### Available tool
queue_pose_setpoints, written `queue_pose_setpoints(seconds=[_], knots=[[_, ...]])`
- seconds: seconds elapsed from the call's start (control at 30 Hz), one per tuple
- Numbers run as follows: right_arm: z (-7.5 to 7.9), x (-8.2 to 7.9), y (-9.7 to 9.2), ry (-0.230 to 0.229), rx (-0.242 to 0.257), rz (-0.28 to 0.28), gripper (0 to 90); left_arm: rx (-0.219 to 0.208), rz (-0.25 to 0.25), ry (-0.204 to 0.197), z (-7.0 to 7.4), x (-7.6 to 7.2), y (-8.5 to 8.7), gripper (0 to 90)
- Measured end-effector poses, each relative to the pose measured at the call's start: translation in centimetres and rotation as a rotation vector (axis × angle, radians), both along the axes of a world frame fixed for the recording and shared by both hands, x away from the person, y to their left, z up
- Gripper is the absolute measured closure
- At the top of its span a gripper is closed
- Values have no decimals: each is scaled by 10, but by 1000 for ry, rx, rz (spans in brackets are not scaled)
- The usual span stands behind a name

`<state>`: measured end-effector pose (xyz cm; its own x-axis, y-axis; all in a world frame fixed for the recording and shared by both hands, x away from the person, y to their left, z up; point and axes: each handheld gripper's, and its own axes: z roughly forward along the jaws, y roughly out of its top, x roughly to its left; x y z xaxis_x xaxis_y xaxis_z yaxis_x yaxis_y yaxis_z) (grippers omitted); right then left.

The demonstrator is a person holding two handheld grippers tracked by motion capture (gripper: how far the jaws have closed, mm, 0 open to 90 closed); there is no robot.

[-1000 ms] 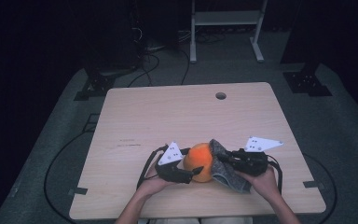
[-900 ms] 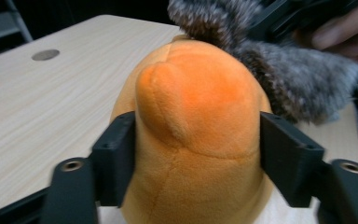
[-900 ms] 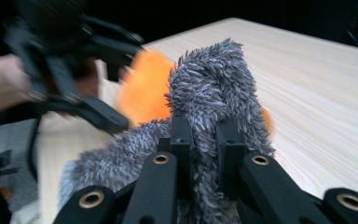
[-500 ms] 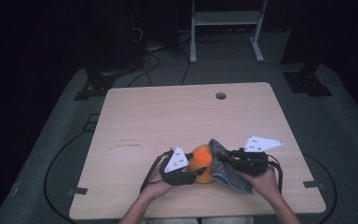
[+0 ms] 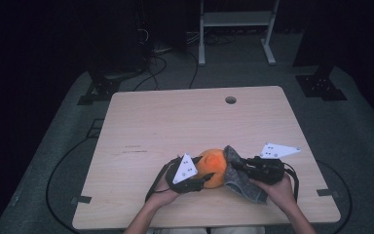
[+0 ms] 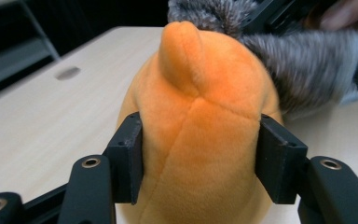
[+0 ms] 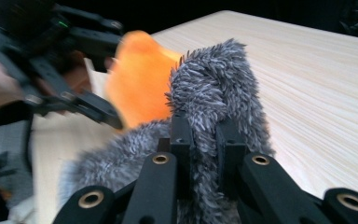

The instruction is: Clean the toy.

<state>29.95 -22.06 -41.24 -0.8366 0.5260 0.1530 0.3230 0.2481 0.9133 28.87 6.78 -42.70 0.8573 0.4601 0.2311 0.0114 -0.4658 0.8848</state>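
You have the orange plush toy point(image 5: 213, 167) pinned low in the centre of the high view, on the table point(image 5: 175, 122).

Your left gripper point(image 6: 198, 161) has just been closing; its fingers point(image 6: 128, 156) now press both sides of the toy. A grey shaggy cloth point(image 5: 241, 183) touches the toy's right side. Your right gripper point(image 7: 204, 140) holds its fingers narrow, clamped on a fold of that cloth. Both hands sit at the bottom edge, the cloth draped between them.

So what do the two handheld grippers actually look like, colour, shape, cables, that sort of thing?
Both are black. The left gripper has two blocky, flat-faced pads on linked arms with brass-coloured rivets; the right gripper is built the same. In the high view each carries a pale three-cornered plate with small dots and trails a black cable. No sleeves are visible.
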Motion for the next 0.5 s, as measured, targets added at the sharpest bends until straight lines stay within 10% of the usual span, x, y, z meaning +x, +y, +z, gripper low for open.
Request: queue_pose_setpoints(seconds=[0.23, 0.37, 0.5], knots=[[10, -10, 24, -67, -20, 82, 797, 15, -61, 17, -8, -4, 5, 413], [6, -11, 25, -46, -39, 100, 798, -14, -31, 99, -6, 3, 7, 198], [15, -13, 28, -51, -18, 123, 797, 14, -82, 49, -10, -3, 5, 342]])
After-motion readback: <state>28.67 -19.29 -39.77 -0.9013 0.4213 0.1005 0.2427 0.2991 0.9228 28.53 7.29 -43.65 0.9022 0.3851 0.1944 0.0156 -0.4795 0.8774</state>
